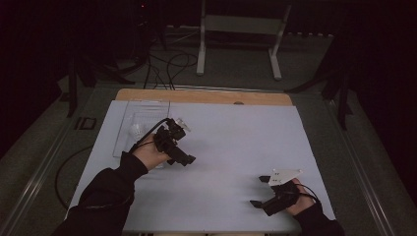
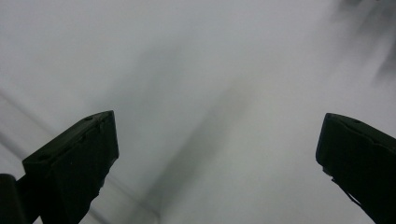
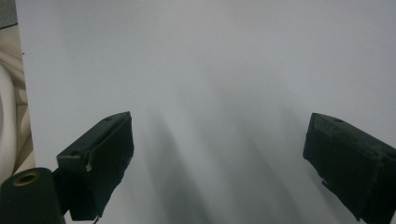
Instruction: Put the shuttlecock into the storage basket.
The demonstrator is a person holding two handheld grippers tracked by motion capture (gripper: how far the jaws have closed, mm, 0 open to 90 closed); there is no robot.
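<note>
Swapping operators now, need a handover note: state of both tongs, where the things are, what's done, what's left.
Left tongs: open, holding nothing, above the white table cover just right of the clear plastic tray.
Right tongs: open, holding nothing, low at the near right of the cover.
Things: the tray lies at the far left of the cover; a small clear item lies in it, too faint to identify.
Done: nothing shows as moved out; the cover between the tongs is bare.
Left: probably the whole pick, likely starting with the left tongs turning back to the tray.
</note>
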